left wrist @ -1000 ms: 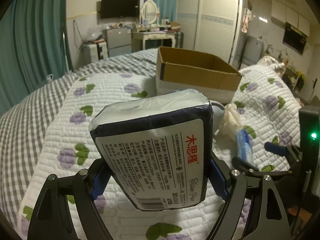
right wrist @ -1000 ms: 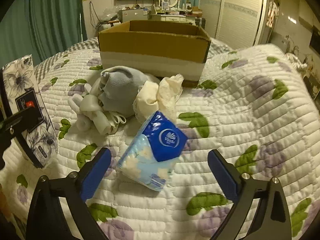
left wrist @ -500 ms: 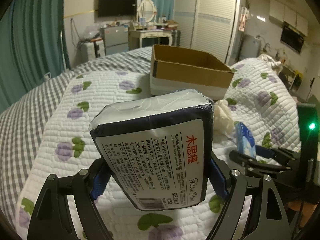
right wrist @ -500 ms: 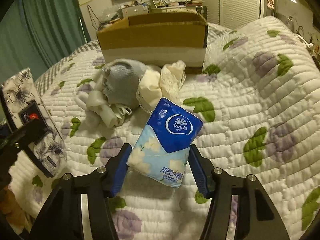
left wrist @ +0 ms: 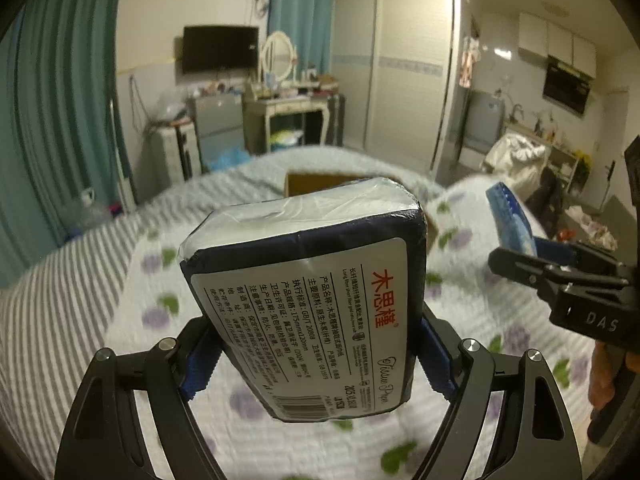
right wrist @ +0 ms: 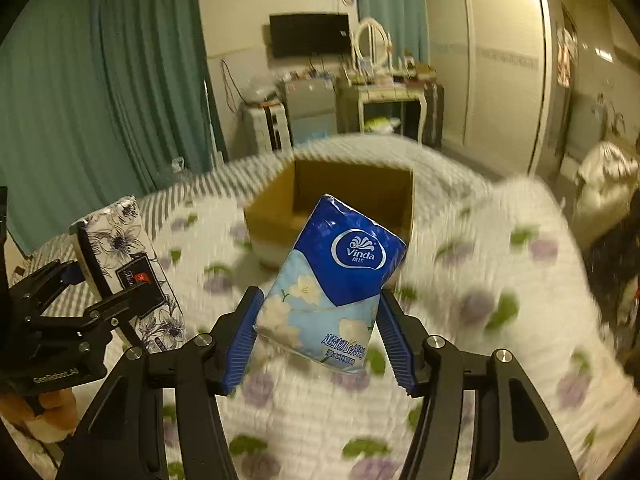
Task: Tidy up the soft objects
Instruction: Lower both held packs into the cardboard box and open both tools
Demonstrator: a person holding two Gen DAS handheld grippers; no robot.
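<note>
My left gripper (left wrist: 316, 356) is shut on a large tissue pack (left wrist: 308, 292) with a white label and dark blue edges, held in the air above the bed. The same pack shows its floral side in the right wrist view (right wrist: 128, 268). My right gripper (right wrist: 320, 336) is shut on a small blue Vinda tissue pack (right wrist: 332, 280), also lifted off the quilt; it shows in the left wrist view (left wrist: 510, 220) too. An open cardboard box (right wrist: 340, 200) sits on the bed ahead, partly hidden by the packs.
The bed has a white quilt with purple flowers and green leaves (right wrist: 480, 300) and a grey checked sheet (left wrist: 60, 300) at the left. Green curtains (right wrist: 100, 100), a dresser with mirror (right wrist: 380, 92) and a wardrobe (right wrist: 500, 60) stand beyond the bed.
My right gripper closed on the Vinda pack and lifted it off the quilt. Both grippers rose and tilted up; the pile of cloths is out of view now.
</note>
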